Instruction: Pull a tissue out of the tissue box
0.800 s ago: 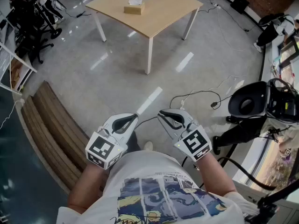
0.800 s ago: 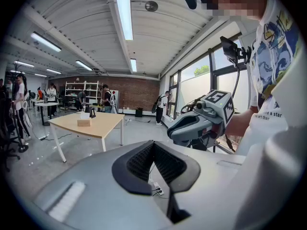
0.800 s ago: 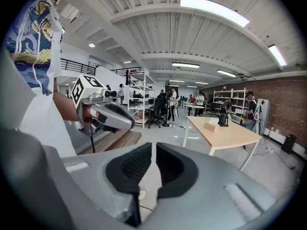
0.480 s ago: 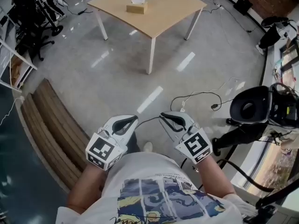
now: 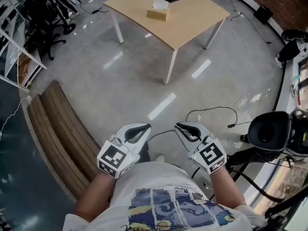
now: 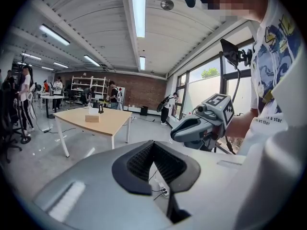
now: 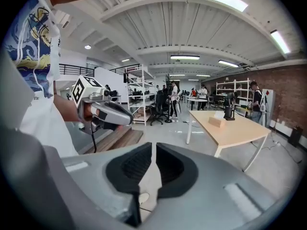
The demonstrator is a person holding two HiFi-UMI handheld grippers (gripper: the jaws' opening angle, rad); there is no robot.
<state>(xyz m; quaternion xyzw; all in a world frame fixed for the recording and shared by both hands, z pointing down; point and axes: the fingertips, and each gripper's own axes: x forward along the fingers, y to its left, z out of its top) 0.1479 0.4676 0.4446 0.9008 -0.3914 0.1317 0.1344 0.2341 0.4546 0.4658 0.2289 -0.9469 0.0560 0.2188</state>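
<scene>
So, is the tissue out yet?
Not yet; nothing is done. The tissue box sits on the wooden table across the floor, its tissue poking up. Both the left tongs and right tongs are empty, held near the person's body. Left to do: walk over, pinch the tissue, pull.

I get bright, even light from long white ceiling strip lights [image 6: 138,8] and tall glass windows [image 6: 204,87], white glare streaks on the glossy grey floor [image 5: 139,88], faint shadows, fisheye bending with black corners in both gripper views, and the distant tan cardboard tissue box [image 5: 158,14] tiny.
</scene>
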